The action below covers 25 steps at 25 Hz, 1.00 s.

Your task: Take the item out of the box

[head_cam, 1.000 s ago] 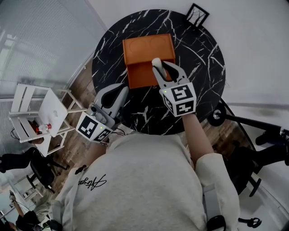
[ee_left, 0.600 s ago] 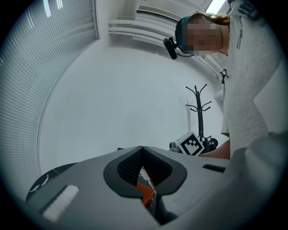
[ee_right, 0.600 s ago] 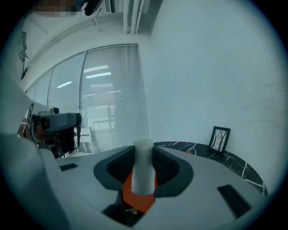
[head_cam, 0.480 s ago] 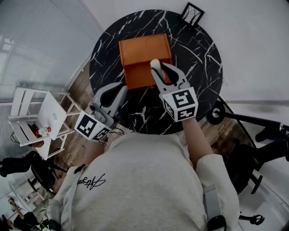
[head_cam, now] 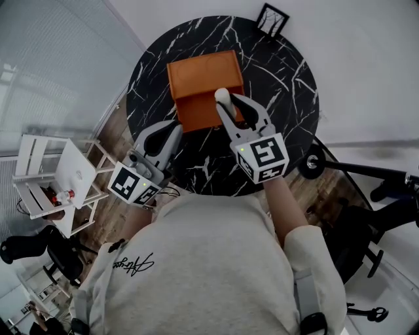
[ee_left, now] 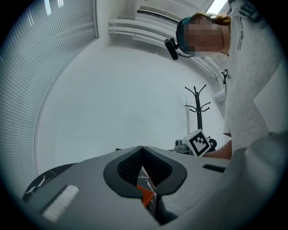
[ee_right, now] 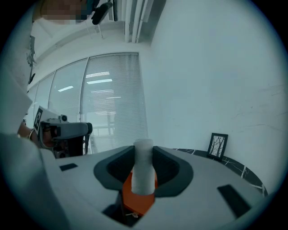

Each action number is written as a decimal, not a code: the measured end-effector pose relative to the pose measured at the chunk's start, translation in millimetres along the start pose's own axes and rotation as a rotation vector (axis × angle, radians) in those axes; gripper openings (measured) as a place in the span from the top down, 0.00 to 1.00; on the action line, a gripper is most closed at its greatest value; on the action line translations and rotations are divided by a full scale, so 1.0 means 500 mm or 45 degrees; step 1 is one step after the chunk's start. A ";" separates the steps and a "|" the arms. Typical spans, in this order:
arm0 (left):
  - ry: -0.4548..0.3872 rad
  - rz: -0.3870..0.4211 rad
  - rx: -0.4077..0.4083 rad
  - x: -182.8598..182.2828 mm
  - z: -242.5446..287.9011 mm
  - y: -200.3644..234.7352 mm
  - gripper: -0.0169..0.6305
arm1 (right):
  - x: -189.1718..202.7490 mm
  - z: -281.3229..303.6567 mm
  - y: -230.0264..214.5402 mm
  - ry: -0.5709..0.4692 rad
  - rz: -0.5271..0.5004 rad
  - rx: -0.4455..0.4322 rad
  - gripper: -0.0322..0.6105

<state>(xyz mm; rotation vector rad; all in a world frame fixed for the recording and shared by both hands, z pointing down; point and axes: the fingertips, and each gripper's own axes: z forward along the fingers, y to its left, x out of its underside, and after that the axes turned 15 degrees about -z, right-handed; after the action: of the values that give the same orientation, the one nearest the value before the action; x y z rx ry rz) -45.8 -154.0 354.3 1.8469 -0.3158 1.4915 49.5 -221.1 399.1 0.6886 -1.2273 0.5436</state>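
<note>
An orange box [head_cam: 203, 85] lies open on the round black marble table [head_cam: 281, 78], its lid folded back toward the far side. My right gripper [head_cam: 226, 105] is held over the box's near half, shut on a white cylindrical item [head_cam: 222, 97]. In the right gripper view the white item [ee_right: 144, 173] stands upright between the jaws with the orange box [ee_right: 135, 200] below it. My left gripper [head_cam: 171, 129] hovers at the table's near-left edge, jaws closed with nothing between them; a sliver of the orange box [ee_left: 145, 196] shows past them in the left gripper view.
A small black picture frame [head_cam: 271, 19] stands at the table's far edge. A white folding stand [head_cam: 55, 176] sits on the wooden floor to the left. A black chair base [head_cam: 347, 171] is at the right. A coat rack [ee_left: 198, 110] stands by the wall.
My right gripper has shifted slightly left and toward me with the white item in it. The left gripper has barely moved.
</note>
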 end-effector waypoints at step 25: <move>-0.006 0.015 0.008 -0.008 0.028 0.003 0.97 | -0.085 -0.050 -0.027 -0.217 -0.001 0.054 0.75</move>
<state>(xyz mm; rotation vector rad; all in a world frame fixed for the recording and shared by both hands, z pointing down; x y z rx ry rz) -37.5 -165.4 350.4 1.8573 -0.3249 1.4976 64.7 -212.6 351.2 0.7840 -1.3769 0.5196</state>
